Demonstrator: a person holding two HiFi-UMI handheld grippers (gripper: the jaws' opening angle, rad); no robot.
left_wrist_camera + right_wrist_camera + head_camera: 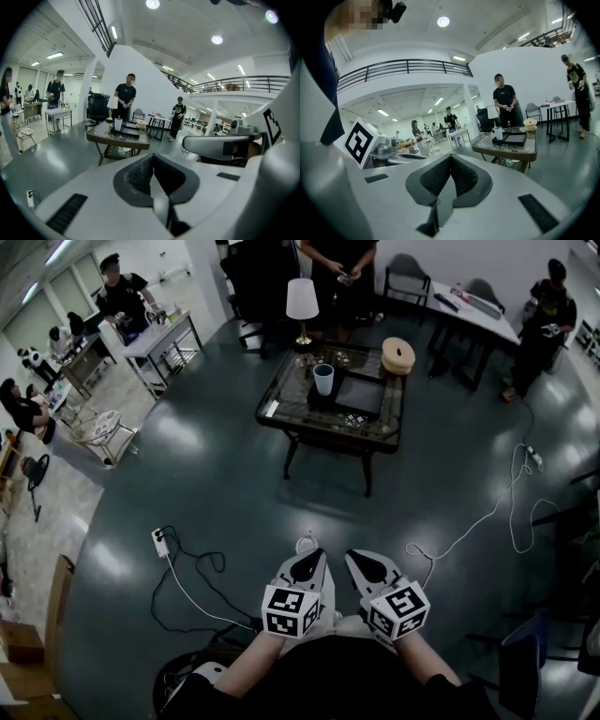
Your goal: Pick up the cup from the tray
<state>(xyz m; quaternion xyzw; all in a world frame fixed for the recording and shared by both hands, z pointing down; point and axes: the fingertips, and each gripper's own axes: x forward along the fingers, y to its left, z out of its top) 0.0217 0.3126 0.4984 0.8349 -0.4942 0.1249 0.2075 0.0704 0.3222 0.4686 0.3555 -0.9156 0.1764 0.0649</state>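
A pale blue cup [323,379] stands upright on the left part of a dark tray [361,395] on a low glass-topped table [281,409] across the floor. The same cup [118,123] shows small in the left gripper view, and the cup [498,133] shows on the tray [514,138] in the right gripper view. My left gripper [307,565] and right gripper [364,567] are held close to my body, side by side, far short of the table. Both are shut with nothing between their jaws.
On the table stand a white lamp [302,302] and a round wooden box [397,355]. Cables [478,517] and a power strip [160,542] lie on the dark floor. Several people stand around, one [339,268] just behind the table. Desks and chairs line the room's edges.
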